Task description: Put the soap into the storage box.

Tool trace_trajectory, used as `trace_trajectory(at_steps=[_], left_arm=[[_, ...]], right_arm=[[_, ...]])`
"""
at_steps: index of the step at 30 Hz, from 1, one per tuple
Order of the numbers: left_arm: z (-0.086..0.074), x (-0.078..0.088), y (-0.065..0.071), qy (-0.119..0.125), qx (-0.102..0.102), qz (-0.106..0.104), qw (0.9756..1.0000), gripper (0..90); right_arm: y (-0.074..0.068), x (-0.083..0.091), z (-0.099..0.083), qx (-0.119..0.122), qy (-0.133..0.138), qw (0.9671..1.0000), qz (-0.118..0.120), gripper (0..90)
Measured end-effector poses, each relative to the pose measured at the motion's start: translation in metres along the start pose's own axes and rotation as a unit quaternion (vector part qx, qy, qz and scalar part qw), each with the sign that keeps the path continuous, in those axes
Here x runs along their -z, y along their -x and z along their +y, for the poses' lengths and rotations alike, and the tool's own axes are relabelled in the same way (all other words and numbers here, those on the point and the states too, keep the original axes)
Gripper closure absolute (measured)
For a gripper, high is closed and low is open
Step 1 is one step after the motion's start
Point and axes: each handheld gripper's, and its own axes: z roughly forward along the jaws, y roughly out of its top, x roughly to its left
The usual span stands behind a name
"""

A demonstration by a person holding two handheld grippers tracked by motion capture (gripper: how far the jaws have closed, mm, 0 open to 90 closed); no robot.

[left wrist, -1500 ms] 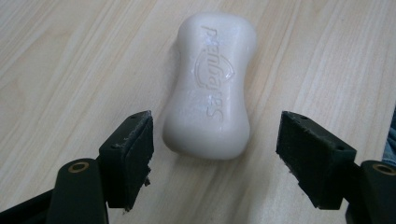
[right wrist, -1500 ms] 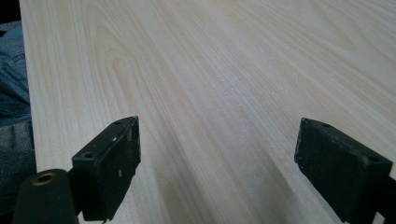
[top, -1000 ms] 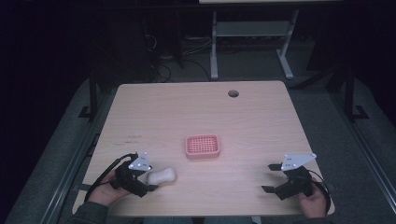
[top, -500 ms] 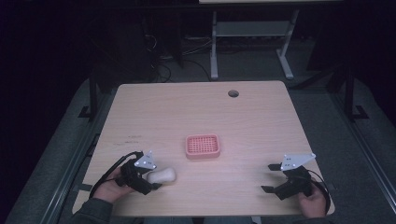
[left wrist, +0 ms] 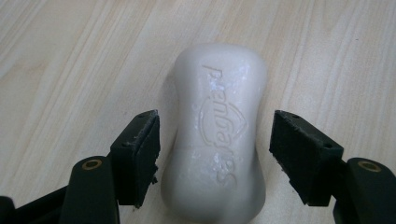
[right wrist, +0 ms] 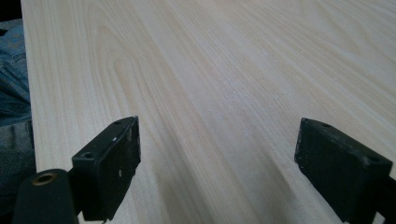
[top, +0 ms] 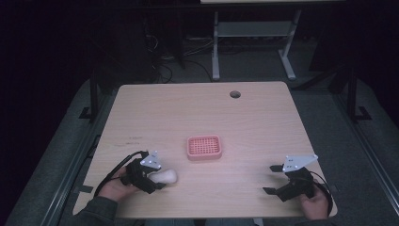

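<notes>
Soap bar (left wrist: pixel 217 135) lies flat on the worktop (top: pixel 263 122), left of the pink tray (top: pixel 204 147), between my left gripper (left wrist: pixel 215 149) fingers, just closing, not yet pressing. Slick and rounded, I fear it squirts forward. Right gripper (right wrist: pixel 217 172) fingers wide, holding nothing.

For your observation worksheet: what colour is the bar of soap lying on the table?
White bar of soap, with an embossed brand mark; clearest in the left gripper view.

Bare wooden table (top: pixel 263 117) lies open on all sides of the pink soap dish (top: pixel 204 147), the lone obstacle at its middle. The white soap bar (top: pixel 165 176) lies near the left front edge, well apart from the dish. A small round hole (top: pixel 235 94) marks the far edge.
</notes>
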Motion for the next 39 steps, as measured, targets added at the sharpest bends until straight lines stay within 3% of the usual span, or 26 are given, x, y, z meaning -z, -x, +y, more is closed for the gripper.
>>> trace_trajectory(at_steps=[13, 23, 32, 39], left_arm=[[0.003, -0.009, -0.002, -0.015, 0.004, -0.012, 0.9998, 43.1], [0.005, -0.012, -0.003, -0.02, 0.002, -0.017, 0.9996, 44.5], [0.006, -0.013, -0.003, -0.02, 0.0, -0.015, 0.9997, 46.1], [0.009, -0.012, -0.002, -0.033, -0.006, -0.007, 0.9994, 49.1]], right_arm=[[0.0, 0.0, 0.001, 0.002, 0.0, 1.0, 0.001, 14.0], [0.0, 0.0, 0.001, 0.003, 0.0, 1.0, 0.001, 14.0], [0.0, 0.0, 0.001, 0.003, 0.0, 1.0, 0.001, 14.0], [0.0, 0.0, 0.001, 0.003, 0.002, 1.0, 0.0, 14.1]])
